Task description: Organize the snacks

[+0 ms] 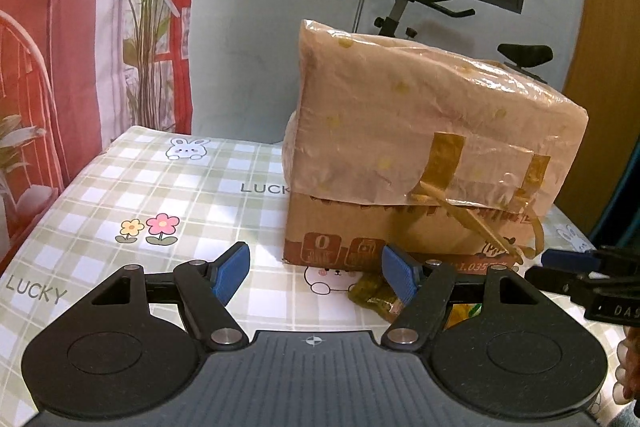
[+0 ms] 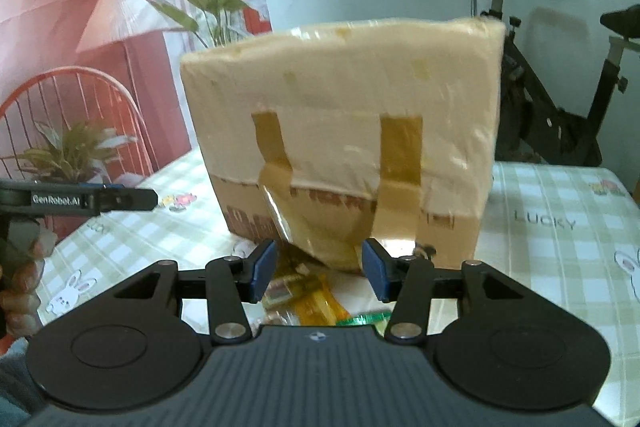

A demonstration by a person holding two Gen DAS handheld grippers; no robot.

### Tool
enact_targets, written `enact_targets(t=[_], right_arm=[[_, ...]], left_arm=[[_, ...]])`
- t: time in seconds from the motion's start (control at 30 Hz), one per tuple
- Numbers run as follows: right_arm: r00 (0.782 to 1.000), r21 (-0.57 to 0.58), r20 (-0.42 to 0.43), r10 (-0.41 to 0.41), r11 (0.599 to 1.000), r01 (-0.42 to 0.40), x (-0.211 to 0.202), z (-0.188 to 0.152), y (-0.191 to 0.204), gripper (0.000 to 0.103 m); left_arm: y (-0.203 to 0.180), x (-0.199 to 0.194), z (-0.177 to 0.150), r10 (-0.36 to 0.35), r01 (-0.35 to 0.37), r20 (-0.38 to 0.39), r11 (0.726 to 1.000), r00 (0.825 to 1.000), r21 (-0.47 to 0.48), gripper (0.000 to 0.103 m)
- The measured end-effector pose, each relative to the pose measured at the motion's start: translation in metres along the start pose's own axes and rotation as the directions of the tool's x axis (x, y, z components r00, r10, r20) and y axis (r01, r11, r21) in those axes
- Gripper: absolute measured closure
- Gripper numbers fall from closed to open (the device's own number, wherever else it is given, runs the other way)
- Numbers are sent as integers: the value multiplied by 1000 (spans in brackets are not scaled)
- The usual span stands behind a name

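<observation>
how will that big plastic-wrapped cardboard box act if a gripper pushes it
The cardboard box sits flat on a wide base on the tablecloth, so it would probably slide, not tip. Its glossy plastic wrap looks loose and likely slippery. Weight cannot be judged.

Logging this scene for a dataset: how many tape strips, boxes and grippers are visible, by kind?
Brown tape strips on the box front: 2
Cardboard box: 1
Grippers: 2, left gripper, right gripper
Total: 5
Snack packets are too hidden to count.
</observation>
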State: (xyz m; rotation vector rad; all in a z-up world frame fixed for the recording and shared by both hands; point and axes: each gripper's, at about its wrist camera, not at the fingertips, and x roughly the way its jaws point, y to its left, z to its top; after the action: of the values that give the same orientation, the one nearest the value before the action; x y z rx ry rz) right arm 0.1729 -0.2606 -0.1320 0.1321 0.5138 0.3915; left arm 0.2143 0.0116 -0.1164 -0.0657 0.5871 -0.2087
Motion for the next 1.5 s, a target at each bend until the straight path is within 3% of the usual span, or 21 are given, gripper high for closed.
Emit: enact_targets(t=[0.87,1.2,1.3,1.37,1.5], right_arm=[[985,-22,-152,-80,997,77,21,-45,-22,52],[974,-83,-208,-89,994,73,55,-52,-29,50],[977,-101,-194,-87,993,69,56,-53,-29,50],[979,-105,-184,-83,992,64,56,-54,-29,60],[985,-96,-153,-77,993,63,53,-59,-30,60]], left_arm=[[0,18,-18,-3,3,-68,1000,998,0,28],[-13,36,-21,-39,39,-108,999,993,1,28],[-21,45,-22,-58,60,-125,998,990,9,28],[-27,54,-23,-67,70,-138,998,988,10,28],[-42,71,-25,-67,71,-153,997,986,25,28]])
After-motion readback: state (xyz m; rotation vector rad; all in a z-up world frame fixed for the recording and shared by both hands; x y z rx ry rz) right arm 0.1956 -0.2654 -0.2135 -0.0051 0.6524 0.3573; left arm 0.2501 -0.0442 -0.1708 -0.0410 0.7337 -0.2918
